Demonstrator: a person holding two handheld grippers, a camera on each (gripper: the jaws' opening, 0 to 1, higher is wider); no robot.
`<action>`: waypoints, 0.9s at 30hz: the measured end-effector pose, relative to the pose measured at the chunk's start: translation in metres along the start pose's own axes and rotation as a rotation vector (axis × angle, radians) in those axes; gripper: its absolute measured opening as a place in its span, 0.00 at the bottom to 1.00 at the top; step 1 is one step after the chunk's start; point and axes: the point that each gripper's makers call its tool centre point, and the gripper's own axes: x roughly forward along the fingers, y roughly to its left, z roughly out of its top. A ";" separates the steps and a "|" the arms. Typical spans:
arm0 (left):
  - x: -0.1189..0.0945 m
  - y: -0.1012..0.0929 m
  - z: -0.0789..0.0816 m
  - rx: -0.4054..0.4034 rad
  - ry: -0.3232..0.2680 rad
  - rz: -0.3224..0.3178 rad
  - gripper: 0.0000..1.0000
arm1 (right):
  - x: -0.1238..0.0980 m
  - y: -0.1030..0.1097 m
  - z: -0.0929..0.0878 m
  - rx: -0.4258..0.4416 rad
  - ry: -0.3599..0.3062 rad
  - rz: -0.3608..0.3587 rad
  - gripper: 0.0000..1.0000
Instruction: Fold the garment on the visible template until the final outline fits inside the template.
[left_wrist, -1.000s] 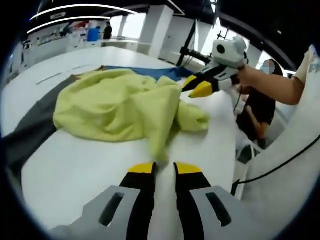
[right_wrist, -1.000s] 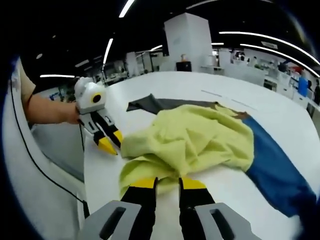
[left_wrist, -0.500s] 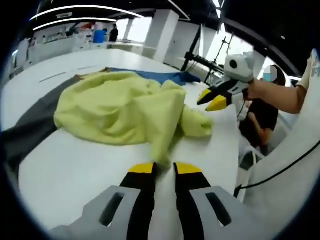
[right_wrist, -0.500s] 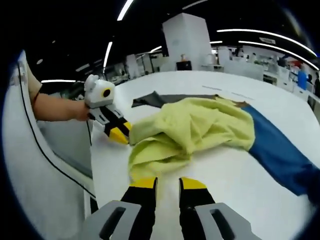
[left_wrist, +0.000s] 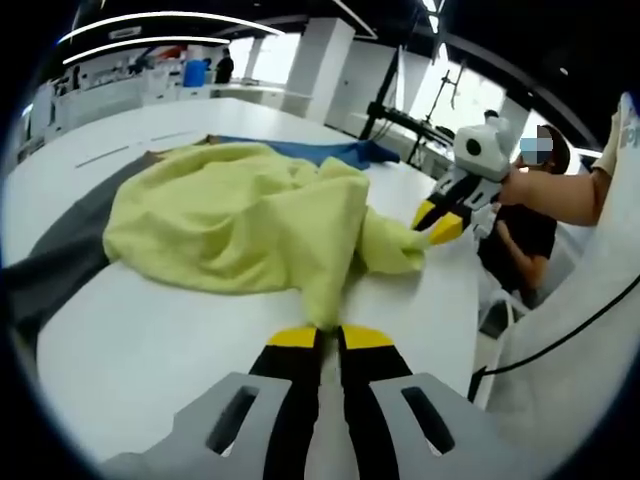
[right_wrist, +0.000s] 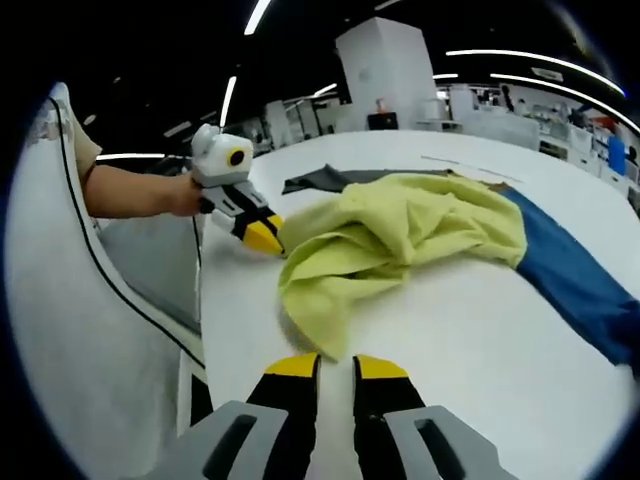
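Nearest, in the left gripper view: left gripper (left_wrist: 320, 337) now drawn shut, yellow tips pressed together on a hanging tail of the yellow garment (left_wrist: 230, 215), where a gap stood between them half a second ago. In the right gripper view: right gripper (right_wrist: 335, 366) brought in closer to the cloth than a moment back, jaws narrower but with a slit left between the tips, the garment's lowest flap ending right at them. Cannot tell whether any cloth is pinched there. Judged from this: one near corner taken, the second about to be, so the step in hand is getting a hold for spreading or lifting, with no fold made yet. Garment itself lying crumpled in a heap on the white table (left_wrist: 130, 330), resting partly on a blue sheet (right_wrist: 580, 285) and a grey sheet (left_wrist: 60, 260) (presumably the template, though no outline can be made out). Table edge close behind both grippers, so little room for pulling back toward the person. Plenty of bare table to either side of the heap and beyond it. Farther off: a forearm (left_wrist: 560, 195) behind the right gripper, then a large hall with strip lights.
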 end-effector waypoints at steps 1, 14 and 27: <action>0.000 0.000 0.000 0.000 0.000 0.001 0.02 | 0.001 0.001 0.000 -0.008 0.001 0.003 0.07; 0.001 -0.001 0.001 -0.005 -0.001 0.005 0.01 | 0.015 0.003 -0.001 -0.111 0.015 0.011 0.05; 0.002 -0.001 0.003 -0.010 -0.006 0.015 0.00 | 0.015 0.001 0.001 -0.186 0.008 -0.002 0.00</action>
